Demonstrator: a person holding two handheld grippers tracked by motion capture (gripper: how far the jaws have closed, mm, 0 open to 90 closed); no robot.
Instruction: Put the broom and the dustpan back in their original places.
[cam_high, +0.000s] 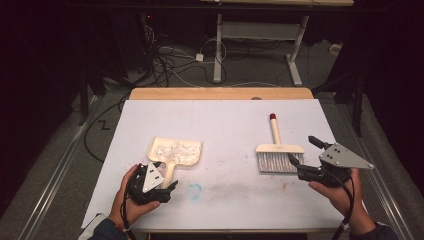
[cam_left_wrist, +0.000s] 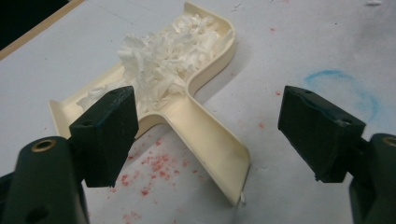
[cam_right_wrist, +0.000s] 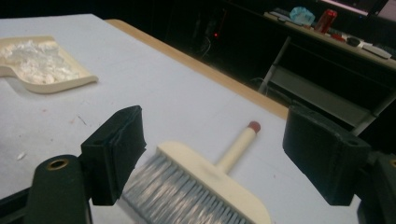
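The left gripper view shows white shreds (cam_left_wrist: 163, 60) heaped in the dustpan (cam_left_wrist: 196, 116), whose handle lies between the parted jaws of the left gripper (cam_left_wrist: 210, 135), pointing toward it. The right gripper (cam_right_wrist: 219, 158), jaws also apart, hovers just before the brush (cam_right_wrist: 205, 186), bristles nearest, handle pointing away.

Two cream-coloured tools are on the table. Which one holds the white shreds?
The dustpan, lying by the left gripper: its tray is heaped with white shreds. The brush, by the right gripper, has grey bristles and a red-tipped handle.
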